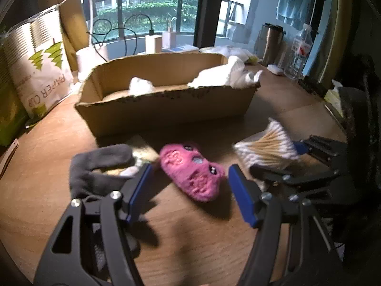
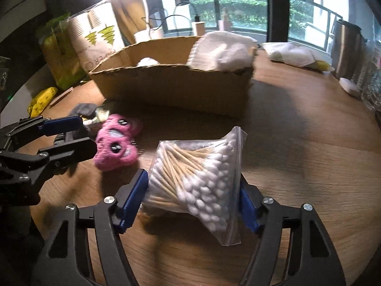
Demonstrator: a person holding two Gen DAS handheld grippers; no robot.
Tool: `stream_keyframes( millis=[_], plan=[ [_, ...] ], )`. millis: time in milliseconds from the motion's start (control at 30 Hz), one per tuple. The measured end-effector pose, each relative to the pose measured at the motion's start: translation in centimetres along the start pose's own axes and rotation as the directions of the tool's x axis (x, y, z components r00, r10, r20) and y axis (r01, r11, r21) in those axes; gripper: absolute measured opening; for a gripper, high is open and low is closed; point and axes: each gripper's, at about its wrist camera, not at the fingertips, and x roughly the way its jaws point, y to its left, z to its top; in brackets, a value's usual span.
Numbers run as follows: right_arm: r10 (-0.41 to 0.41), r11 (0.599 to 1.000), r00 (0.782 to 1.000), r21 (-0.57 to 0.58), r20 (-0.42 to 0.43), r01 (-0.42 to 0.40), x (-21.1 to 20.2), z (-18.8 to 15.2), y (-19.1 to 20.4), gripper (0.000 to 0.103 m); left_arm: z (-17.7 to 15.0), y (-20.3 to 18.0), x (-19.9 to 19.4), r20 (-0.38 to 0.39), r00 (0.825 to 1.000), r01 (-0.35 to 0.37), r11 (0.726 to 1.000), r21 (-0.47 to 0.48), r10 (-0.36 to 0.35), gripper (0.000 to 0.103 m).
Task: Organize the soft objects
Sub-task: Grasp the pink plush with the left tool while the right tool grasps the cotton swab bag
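Inside, the cardboard box holds white wads.

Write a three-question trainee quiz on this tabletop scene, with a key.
1. True or false: the pink plush toy lies inside the cardboard box.
2. What sits between the right tool's fingers? A) grey sock B) bag of cotton swabs C) paper cups
3. Which tool has nothing between its fingers yet?

Key:
1. False; it lies on the wooden table.
2. B, the bag of cotton swabs.
3. The left tool.
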Motion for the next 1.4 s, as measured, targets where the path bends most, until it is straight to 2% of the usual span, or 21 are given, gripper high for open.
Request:
stream_keyframes(
  millis=[300,500,633,700,733,767,1033,1400],
  plan=[
    [-0.012,0.998,1.000,0.063,0.022,0.011,-1.2,-0.5,-3.8,0.068,0.5,-1.7,3.0,-0.055,0.998,-0.034,0.999,0.029,0.035,0.067],
    [0.005,0.997,0.999,0.079,0.032,-0.007,-1.5,-0.6,-4.6,0.066,0.2,-2.4,5.2,-0.115,0.990,-0.069,0.996,0.064,0.076,0.067],
    [0.020,0.996,0.999,0.082,0.040,-0.023,-1.7,-0.7,-4.9,0.065,0.0,-3.0,5.2,-0.104,0.993,-0.050,0.995,0.086,0.059,0.066],
    [0.025,0.996,0.999,0.081,0.046,-0.029,-1.9,-0.7,-5.0,0.064,-0.2,-3.3,5.1,-0.098,0.994,-0.037,0.995,0.095,0.046,0.057],
    [0.028,0.996,0.998,0.079,0.050,-0.032,-2.0,-0.7,-5.0,0.064,-0.2,-3.5,5.0,-0.094,0.995,-0.029,0.995,0.100,0.039,0.047],
    [0.031,0.996,0.998,0.077,0.052,-0.035,-2.0,-0.7,-5.0,0.064,-0.3,-3.6,4.9,-0.094,0.995,-0.027,0.994,0.103,0.037,0.046],
    [0.031,0.997,0.998,0.068,0.062,-0.035,-2.6,-0.7,-4.6,0.064,-0.3,-3.3,3.5,-0.069,0.997,0.041,0.997,0.066,-0.036,0.044],
    [0.037,0.999,0.994,0.015,0.102,-0.038,-4.3,1.1,-2.2,0.064,0.4,-1.7,0.0,0.019,0.997,0.075,0.997,0.029,-0.075,0.043]
  ],
)
